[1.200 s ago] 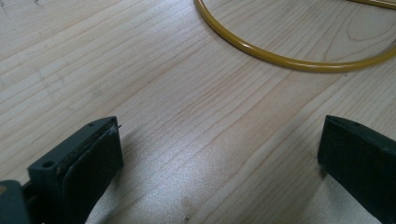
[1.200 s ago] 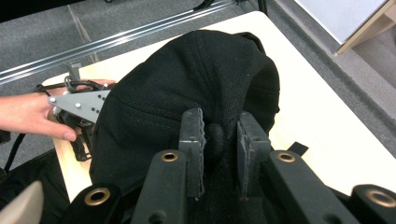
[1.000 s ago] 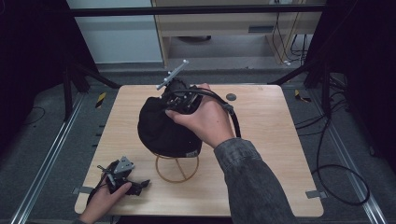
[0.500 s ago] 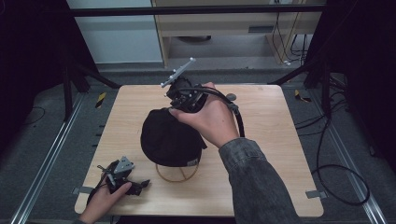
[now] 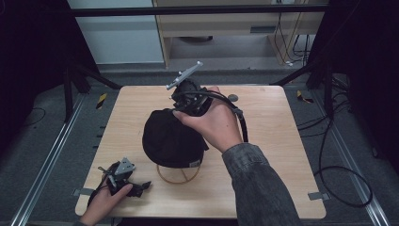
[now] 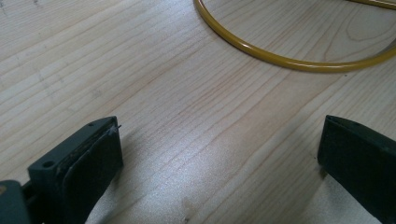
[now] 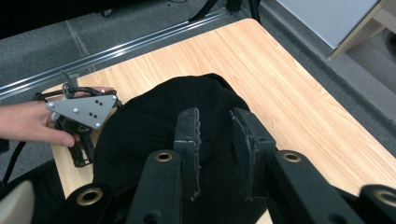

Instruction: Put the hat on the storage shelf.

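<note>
- Pinched a fold at the crown of the black cap (image 5: pixel 171 139) with the right gripper (image 7: pixel 215 119), jaws nearly together on the cloth; kept the cap draped over the yellow wire stand (image 6: pixel 280 59) near the middle of the table (image 5: pixel 282 141).
- Left the left gripper (image 6: pixel 219 135) resting on the wood near the front-left corner, jaws wide apart, nothing between them, just short of the stand's ring.
- Risked a slip right there: held only soft fabric and a thin fold of it, so could have lost it from the pads on any sharp tug.
- Could have dragged the stand along too. Looked light and unpinned, and might have tipped or skated across the table if the cap caught on the wire.
- Could have ended up with the cap crooked, bunched on one side, or hung half off the frame after a sideways pull.
- Could have dropped the cap onto the wood, or past the table edge, on an early release.
- Got no help from the idle left gripper: parked low and off the ring, so nothing braced the stand.
- Could not tell how deep the cap sat on the frame, with the wire top hidden under the cloth.
</note>
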`<state>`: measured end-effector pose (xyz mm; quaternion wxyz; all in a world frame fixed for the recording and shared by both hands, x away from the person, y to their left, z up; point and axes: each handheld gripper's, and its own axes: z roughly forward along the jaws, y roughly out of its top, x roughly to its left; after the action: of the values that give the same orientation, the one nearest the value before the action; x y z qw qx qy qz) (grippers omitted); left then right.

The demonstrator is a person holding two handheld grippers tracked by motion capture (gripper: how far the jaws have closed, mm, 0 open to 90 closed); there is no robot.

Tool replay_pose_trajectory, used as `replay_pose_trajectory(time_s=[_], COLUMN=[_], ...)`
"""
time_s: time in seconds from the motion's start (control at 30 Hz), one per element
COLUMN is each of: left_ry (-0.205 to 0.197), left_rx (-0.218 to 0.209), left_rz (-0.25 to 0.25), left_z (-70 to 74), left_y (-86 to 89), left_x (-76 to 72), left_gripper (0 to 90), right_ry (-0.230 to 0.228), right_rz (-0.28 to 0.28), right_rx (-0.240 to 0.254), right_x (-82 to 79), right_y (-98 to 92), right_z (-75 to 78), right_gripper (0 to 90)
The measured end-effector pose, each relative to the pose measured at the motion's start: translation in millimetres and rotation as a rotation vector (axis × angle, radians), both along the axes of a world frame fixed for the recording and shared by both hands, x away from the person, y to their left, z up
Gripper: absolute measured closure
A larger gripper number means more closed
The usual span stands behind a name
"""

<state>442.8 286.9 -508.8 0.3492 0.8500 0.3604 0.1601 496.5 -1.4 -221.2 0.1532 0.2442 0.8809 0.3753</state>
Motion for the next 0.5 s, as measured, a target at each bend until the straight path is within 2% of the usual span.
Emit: replay_pose_trajectory(time_s=[0.17, 0.37, 0.5], left_ry=[0.0, 0.0, -0.001], left_rx=[0.0, 0.0, 0.0], left_rz=[0.0, 0.0, -0.001], left_z=[0.0, 0.0, 0.0], left_y=[0.0, 0.0, 0.1], left_x=[0.0, 0.0, 0.0], left_gripper=[0.0, 0.0, 0.0], right_ry=[-0.006, -0.034, -0.031], right_rz=[-0.006, -0.029, -0.049], right_rx=[0.018, 0.044, 0.075], right_x=[0.1, -3.8, -5.3], right_y=[-1.0, -4.0, -10.6], right_z=[-3.3, -6.9, -10.9], right_gripper=[69.7, 57.3, 52.6])
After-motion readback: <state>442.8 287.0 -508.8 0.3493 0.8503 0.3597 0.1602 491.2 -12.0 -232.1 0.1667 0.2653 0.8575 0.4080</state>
